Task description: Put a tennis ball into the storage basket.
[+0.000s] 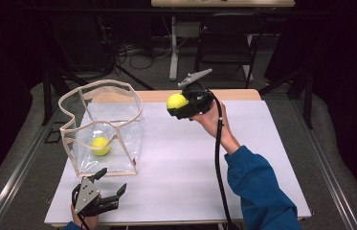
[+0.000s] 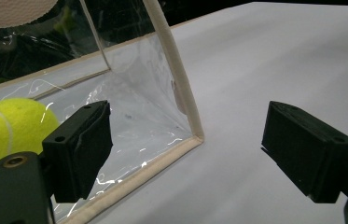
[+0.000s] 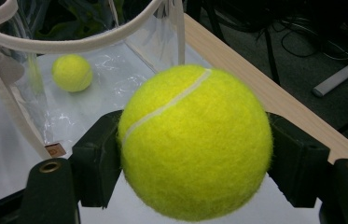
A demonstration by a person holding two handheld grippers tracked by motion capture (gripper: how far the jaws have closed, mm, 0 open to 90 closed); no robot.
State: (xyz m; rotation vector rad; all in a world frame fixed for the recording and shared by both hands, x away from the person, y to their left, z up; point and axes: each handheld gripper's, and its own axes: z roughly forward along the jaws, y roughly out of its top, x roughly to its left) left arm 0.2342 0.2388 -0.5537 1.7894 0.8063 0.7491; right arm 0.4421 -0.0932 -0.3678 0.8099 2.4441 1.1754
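Note:
A yellow tennis ball (image 1: 176,101) (image 3: 195,142) is held above the far middle of the white table, my right gripper (image 1: 182,106) (image 3: 195,158) shut on it, both pads pressing its sides. A clear plastic bag with a cream rim (image 1: 102,91) (image 3: 64,44) stands open at the left, a second tennis ball (image 1: 100,145) (image 2: 13,128) (image 3: 72,72) lying on its bottom. My left gripper (image 1: 111,181) (image 2: 185,154) rests at the table's near left, just in front of the bag's lower corner (image 2: 195,137), open with nothing between its fingers.
The white table top (image 1: 176,163) has a wooden far edge (image 1: 228,94). Behind it stand a dark chair (image 1: 226,43), a table leg and cables on the floor. A blue sleeve (image 1: 257,187) comes in at the near right.

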